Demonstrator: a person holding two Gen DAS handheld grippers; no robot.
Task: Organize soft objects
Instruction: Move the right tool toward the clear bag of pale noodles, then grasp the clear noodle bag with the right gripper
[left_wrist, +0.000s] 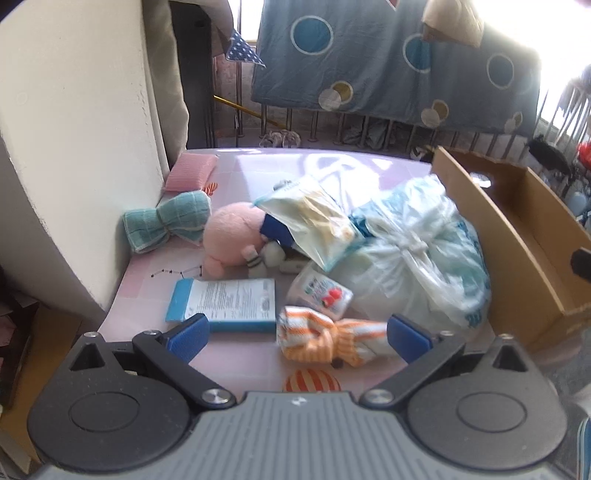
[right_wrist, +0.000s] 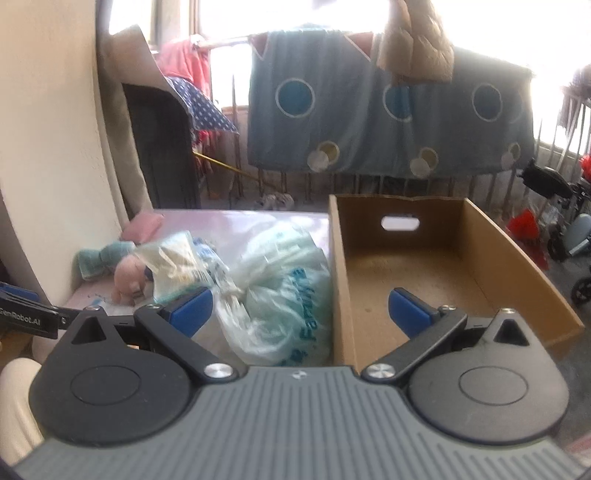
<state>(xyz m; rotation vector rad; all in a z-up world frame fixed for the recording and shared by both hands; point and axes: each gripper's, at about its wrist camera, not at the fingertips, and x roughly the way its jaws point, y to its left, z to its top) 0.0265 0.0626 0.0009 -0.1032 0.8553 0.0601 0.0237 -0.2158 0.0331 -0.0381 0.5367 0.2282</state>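
Soft objects on pink table (left_wrist: 229, 173); cardboard box (right_wrist: 480, 258) stands open at its right edge.
- Orange-striped cloth (left_wrist: 328, 338), knotted at middle: near front edge.
- Orange-striped ball (left_wrist: 312, 382): at front edge, just in front of cloth.
- Pink plush toy (left_wrist: 231, 236), lying on its side: centre-left.
- Teal checked cloth (left_wrist: 166, 223), tied like a bow: left edge, against wall.
- Pink sponge pad (left_wrist: 192, 171), flat: far left corner.
- Tied translucent plastic bag (left_wrist: 417, 254), bulging: right side, against box.
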